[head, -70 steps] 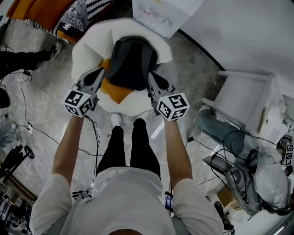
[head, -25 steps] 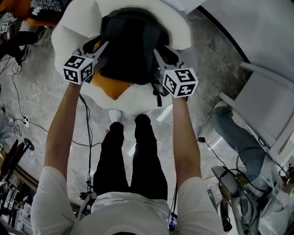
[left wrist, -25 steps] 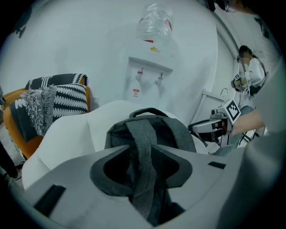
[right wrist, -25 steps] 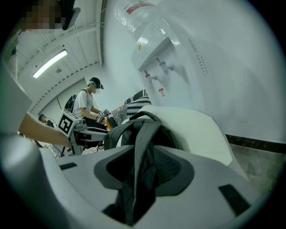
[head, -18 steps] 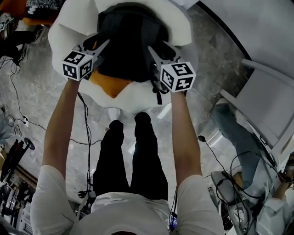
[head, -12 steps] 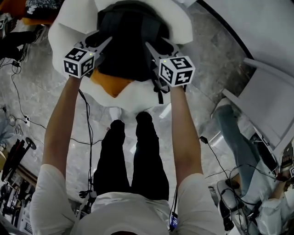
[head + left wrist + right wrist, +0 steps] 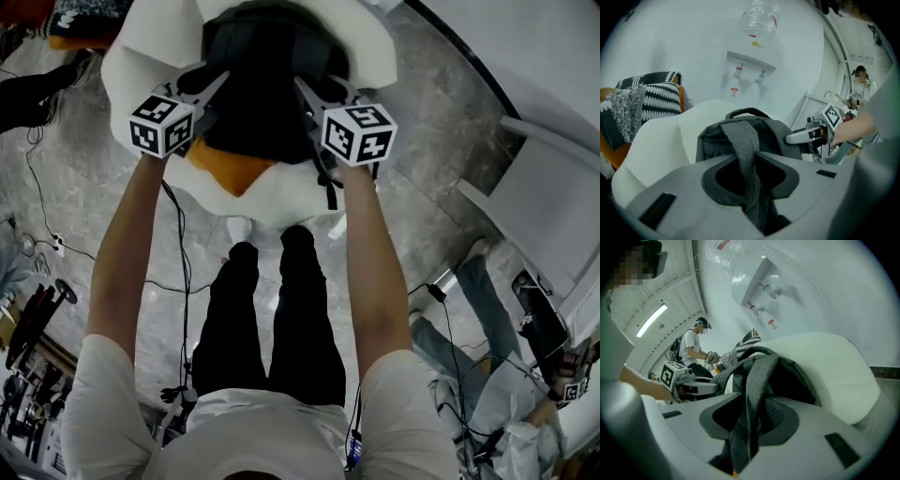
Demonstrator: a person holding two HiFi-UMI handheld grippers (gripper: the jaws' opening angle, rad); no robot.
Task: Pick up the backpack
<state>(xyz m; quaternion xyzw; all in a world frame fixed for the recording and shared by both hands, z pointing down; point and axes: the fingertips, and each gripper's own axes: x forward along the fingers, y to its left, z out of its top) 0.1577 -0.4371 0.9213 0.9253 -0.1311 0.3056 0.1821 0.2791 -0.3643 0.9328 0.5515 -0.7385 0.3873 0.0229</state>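
Note:
A dark grey backpack (image 7: pixel 267 89) sits upright in a white armchair (image 7: pixel 150 47). My left gripper (image 7: pixel 217 82) is at the backpack's left side and my right gripper (image 7: pixel 302 86) at its right side. In the left gripper view a grey shoulder strap (image 7: pixel 743 140) runs down between the jaws of the left gripper (image 7: pixel 749 174), which have just been closing and pinch it. In the right gripper view the other strap (image 7: pixel 757 376) is likewise nipped by the right gripper (image 7: pixel 749 420), whose jaws have also just been closing.
An orange cushion (image 7: pixel 230 169) lies under the backpack's front. A water dispenser (image 7: pixel 750 61) stands behind the armchair, and a striped cushion (image 7: pixel 656 96) lies to its left. A white chair (image 7: pixel 553 197) and cables (image 7: pixel 178 244) are on the floor. A person (image 7: pixel 693 350) stands beyond.
The right gripper has shifted a little inward and farther along the backpack's side, over its strap. The left gripper has hardly moved.

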